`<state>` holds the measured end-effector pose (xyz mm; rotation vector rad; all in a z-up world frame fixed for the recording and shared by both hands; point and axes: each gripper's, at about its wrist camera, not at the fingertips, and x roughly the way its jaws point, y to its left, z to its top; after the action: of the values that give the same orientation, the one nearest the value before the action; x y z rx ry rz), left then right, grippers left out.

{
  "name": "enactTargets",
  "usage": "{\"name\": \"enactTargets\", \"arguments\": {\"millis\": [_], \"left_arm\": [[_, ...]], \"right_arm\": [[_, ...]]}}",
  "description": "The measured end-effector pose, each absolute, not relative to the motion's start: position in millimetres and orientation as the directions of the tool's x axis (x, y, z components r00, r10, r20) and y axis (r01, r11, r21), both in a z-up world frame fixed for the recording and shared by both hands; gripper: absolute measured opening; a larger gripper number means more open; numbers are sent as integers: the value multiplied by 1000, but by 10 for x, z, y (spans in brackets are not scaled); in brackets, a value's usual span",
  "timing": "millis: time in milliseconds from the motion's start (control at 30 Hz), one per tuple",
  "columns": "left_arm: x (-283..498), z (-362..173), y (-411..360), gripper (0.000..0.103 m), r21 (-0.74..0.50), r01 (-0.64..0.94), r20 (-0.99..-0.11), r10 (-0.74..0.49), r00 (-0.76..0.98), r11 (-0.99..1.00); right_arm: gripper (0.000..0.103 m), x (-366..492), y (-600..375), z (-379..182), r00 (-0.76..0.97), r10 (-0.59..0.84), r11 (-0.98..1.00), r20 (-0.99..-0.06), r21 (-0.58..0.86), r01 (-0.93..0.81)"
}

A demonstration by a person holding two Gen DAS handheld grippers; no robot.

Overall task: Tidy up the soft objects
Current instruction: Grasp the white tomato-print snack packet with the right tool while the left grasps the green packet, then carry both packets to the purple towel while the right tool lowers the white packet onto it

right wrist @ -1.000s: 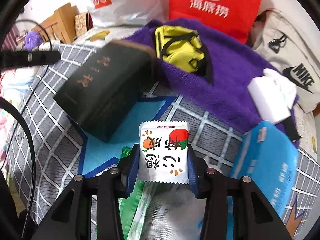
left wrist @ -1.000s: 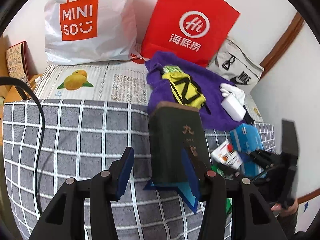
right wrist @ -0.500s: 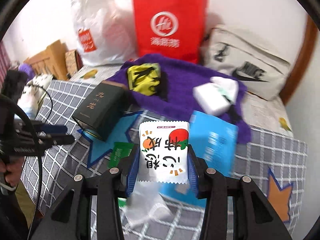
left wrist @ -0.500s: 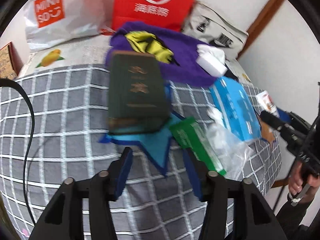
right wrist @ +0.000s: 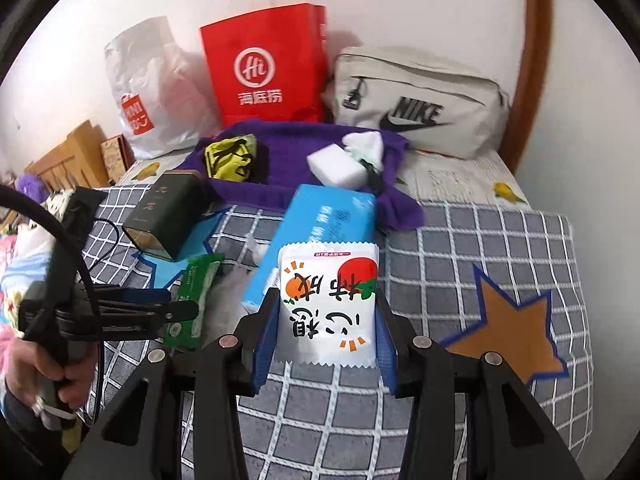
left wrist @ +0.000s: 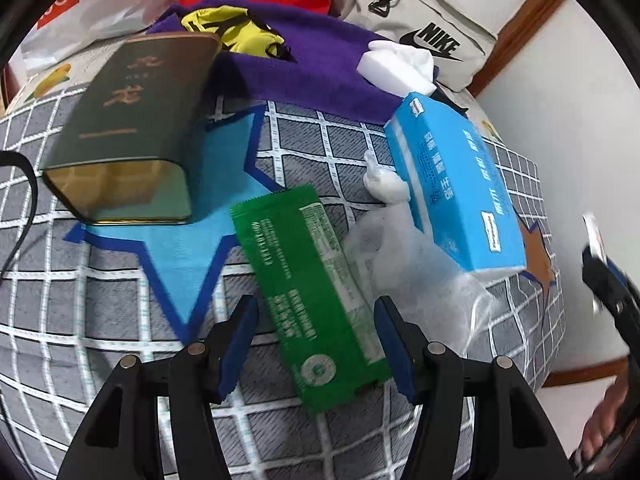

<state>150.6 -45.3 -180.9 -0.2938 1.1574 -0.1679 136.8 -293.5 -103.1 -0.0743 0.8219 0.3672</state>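
Left tool (left wrist: 314, 338) spread, jaws just opening, around flat green foil packet (left wrist: 308, 292).
Right tool (right wrist: 326, 338) pinches white printed sachet (right wrist: 329, 304); blue tissue pack (left wrist: 456, 196) right, dark green tin (left wrist: 132, 120) far left.

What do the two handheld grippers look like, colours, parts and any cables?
Both match: the left gripper and right gripper have black angular plastic arms with round silver pins at the joints, and flat blue ridged pads on the fingers. A black cable loops past the left one. The hand on its grip wears a ring.
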Motion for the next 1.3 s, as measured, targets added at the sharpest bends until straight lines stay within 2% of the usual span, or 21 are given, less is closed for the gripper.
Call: {"name": "enactTargets", "arguments": {"millis": [67,200,233,267,300,467,567,667,767,833,1300], "left_arm": [[1536,-1813,-484,69,-321,-27,-866,-282,413,947],[1570,-1825,-563,67,-268,-34,-871,-228,435,963],[1557,-1824,-600,64,-235,-18,-873,-203,444,972],[1546,-1822,-621,50,-197,-3,-877,-175,447,980],[1539,-1818,-621,45,-175,9,-880,-161,447,984],[1454,-1785,-458,45,-243,30,-878,-233,419,970],[1469,-1811,-480,49,-241,33,-882,-233,410,970],[1479,-1836,-588,49,-196,51,-883,-198,425,979],[1480,-1833,-630,37,-140,70,-889,-157,430,988],[1472,-1807,-570,32,-173,74,-891,-189,414,982],[1245,-1051,-206,31,-212,139,-814,-254,522,967]], "right_arm": [[43,1340,-2999,-1058,621,296,937,-726,96,-335],[43,1311,-3080,-1102,619,305,940,-724,124,-318],[43,1306,-3091,-1109,619,305,940,-724,127,-316],[43,1301,-3102,-1116,619,305,941,-724,129,-313],[43,1299,-3111,-1123,617,309,940,-724,135,-312],[43,1279,-3138,-1126,618,312,941,-721,145,-306],[43,1269,-3150,-1128,619,313,941,-720,147,-304],[43,1271,-3148,-1134,615,320,939,-720,156,-305],[43,1271,-3140,-1143,612,322,938,-722,158,-307],[43,1271,-3132,-1143,611,322,938,-723,157,-309],[43,1376,-2956,-974,618,338,928,-710,141,-345]]}}
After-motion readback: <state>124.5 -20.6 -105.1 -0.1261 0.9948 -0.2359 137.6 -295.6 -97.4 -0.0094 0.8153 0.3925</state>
